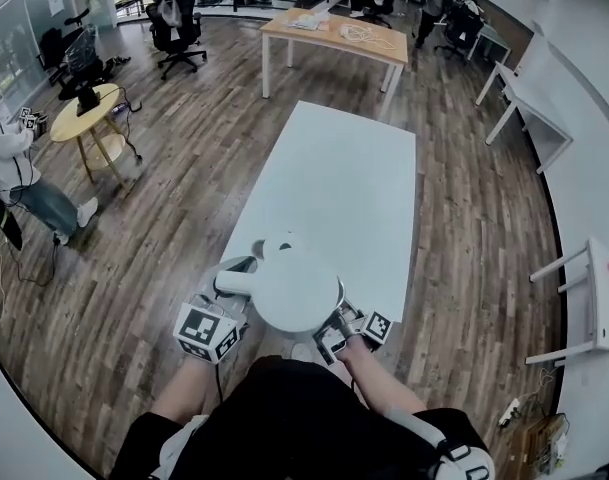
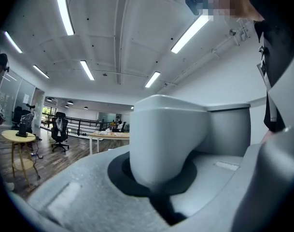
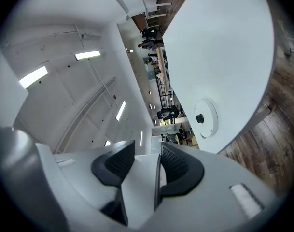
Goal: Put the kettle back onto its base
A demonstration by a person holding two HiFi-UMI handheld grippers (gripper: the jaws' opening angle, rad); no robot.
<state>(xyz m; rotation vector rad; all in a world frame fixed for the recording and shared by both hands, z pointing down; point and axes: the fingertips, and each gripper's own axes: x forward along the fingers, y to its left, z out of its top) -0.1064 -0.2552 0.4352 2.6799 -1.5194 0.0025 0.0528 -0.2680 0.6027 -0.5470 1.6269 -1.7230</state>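
Where the kettle is: the white kettle (image 1: 294, 290) is held up between the two grippers at the near end of the long white table (image 1: 349, 168), apart from its base.
Base: a white round disc with a dark stud at its centre (image 3: 205, 118). It lies flat on the table close to a corner and shows plainly in the right gripper view.
Kettle contents: the top is a closed, plain white round, so whatever is inside cannot be seen.
Hard to make out: in the head view a white rounded piece (image 1: 280, 245) shows just past the kettle's far edge, and I cannot tell whether it is spout or base. From above, the kettle's top hides its body. The person's arms and dark clothing are cut off at the bottom edge.
Left gripper (image 2: 159, 180): the jaws are clamped on the kettle's thick pale handle (image 2: 168, 139), which fills the space between them.
Right gripper (image 3: 139, 175): the dark ribbed pads (image 3: 178, 166) are almost together, pinching a thin white edge of the kettle at its near right side.
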